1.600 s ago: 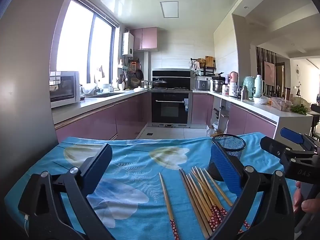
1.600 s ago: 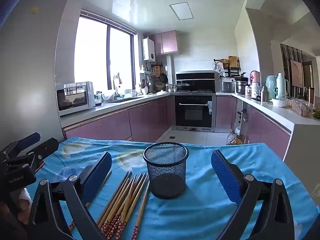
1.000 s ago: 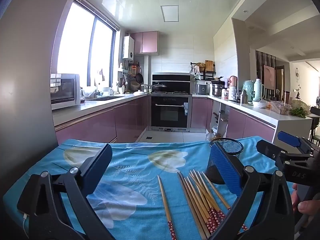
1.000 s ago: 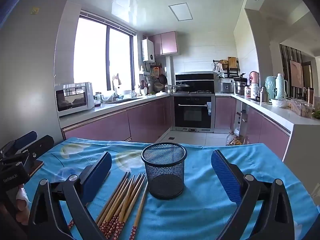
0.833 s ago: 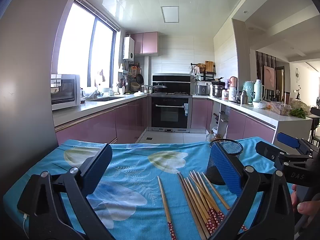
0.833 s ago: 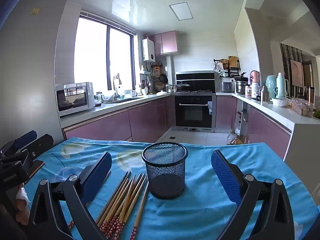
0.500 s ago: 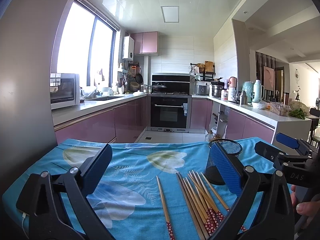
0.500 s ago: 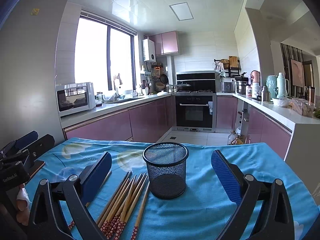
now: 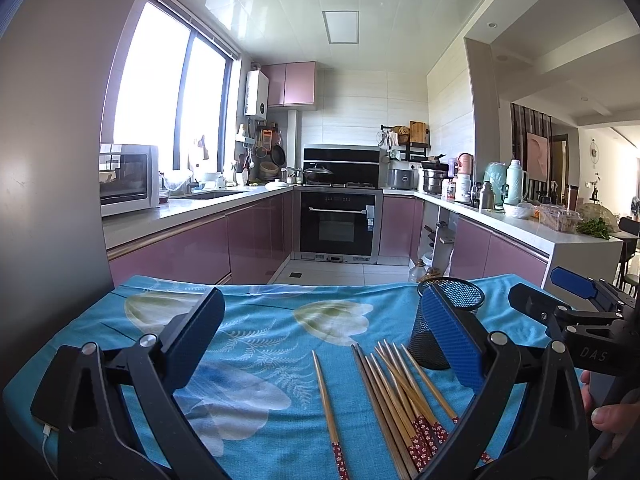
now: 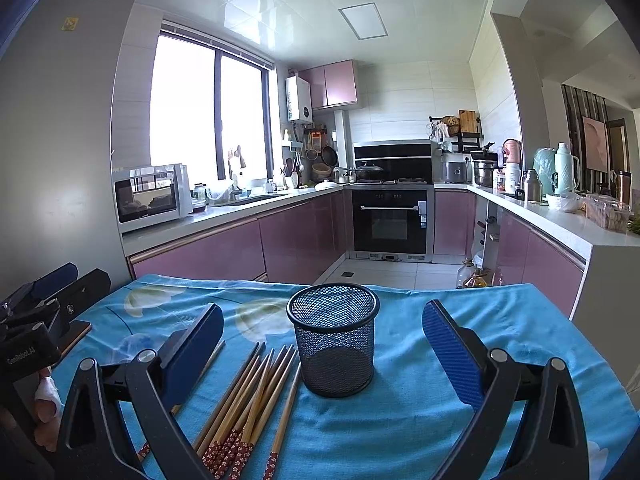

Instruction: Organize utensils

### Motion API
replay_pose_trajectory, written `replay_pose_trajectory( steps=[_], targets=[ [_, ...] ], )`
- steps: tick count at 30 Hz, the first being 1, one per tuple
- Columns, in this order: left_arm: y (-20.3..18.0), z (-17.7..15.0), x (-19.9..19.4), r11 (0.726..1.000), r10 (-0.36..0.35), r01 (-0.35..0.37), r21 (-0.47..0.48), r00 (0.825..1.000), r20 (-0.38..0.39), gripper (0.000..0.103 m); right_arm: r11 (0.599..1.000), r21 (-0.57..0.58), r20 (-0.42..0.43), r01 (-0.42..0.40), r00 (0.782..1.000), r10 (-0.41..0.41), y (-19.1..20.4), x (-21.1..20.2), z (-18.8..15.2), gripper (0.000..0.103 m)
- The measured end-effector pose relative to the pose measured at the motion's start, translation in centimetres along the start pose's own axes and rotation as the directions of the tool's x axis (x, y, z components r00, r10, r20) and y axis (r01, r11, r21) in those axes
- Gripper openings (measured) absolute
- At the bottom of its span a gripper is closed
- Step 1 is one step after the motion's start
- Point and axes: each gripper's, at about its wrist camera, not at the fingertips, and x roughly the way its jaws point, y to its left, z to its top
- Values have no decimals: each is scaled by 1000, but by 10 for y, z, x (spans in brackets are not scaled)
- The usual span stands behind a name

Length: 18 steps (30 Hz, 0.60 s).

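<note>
Several wooden chopsticks [image 9: 400, 394] with red flowered ends lie in a loose bundle on the blue cloth, with one single chopstick [image 9: 326, 402] apart to their left. The same chopsticks [image 10: 256, 394] appear in the right wrist view, left of an upright black mesh cup [image 10: 334, 338]. That mesh cup [image 9: 430, 338] stands partly behind my left gripper's right finger. My left gripper [image 9: 324, 334] is open above the cloth, nothing between its fingers. My right gripper [image 10: 324, 340] is open too, with the cup standing between and beyond its fingers.
The table wears a blue flowered cloth [image 9: 260, 332]; its far edge drops to a tiled kitchen floor. The other gripper [image 10: 36, 320] and a hand [image 10: 46, 402] sit at the left border of the right wrist view. A refrigerator side [image 10: 60, 120] rises at left.
The left view has tilted slightly up and back, so chopsticks and cup sit a little lower in frame. The right gripper has barely moved. Both stay open.
</note>
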Motion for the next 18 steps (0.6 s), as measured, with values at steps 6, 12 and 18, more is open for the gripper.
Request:
replay_pose_trajectory(
  steps=[6,12,18],
  targets=[
    [0,0,1,1000,0,0,0,1000,0,97,1000,1,1,-3,1000,3,0,0,0,96],
    [0,1,1,1000,-1,1,-1,1000,0,97,1000,3,0,-5,1000,5,0,0,1,96],
    [0,1,1,1000,-1,1,-2,1000,-2,97,1000,3,0,-6,1000,6,1,1,1,96]
  ],
)
